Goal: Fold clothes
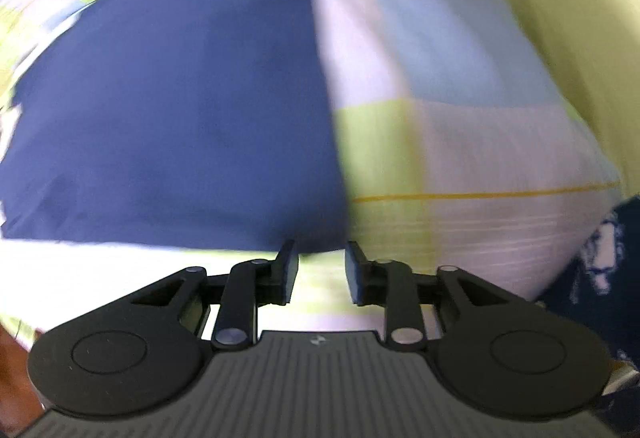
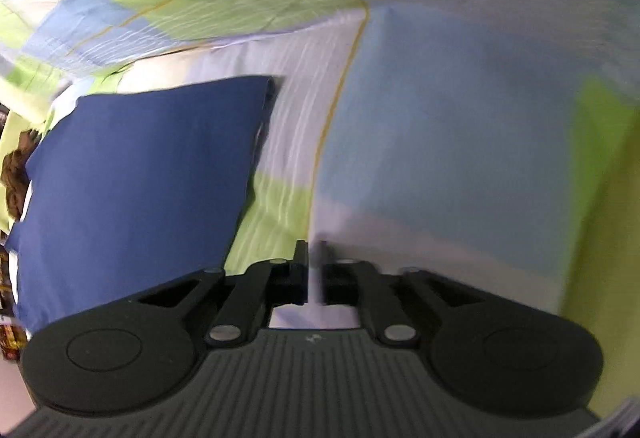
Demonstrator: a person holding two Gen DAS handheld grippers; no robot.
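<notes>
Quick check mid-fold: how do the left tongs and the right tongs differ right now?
The left tongs stand open with a clear gap and nothing between the pads; the right tongs are nearly closed, with a thin pale strip of fabric in the slit. The left tongs sit at the near edge of the blue cloth; the right tongs sit beside the blue cloth, over the checked bedsheet. Both point steeply down at the bed.

left gripper (image 1: pixel 321 272) agape, right gripper (image 2: pixel 314 272) narrow.

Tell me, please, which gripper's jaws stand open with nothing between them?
The left gripper: a clear gap shows between its jaws, whereas the right gripper stands nearly closed.
</notes>
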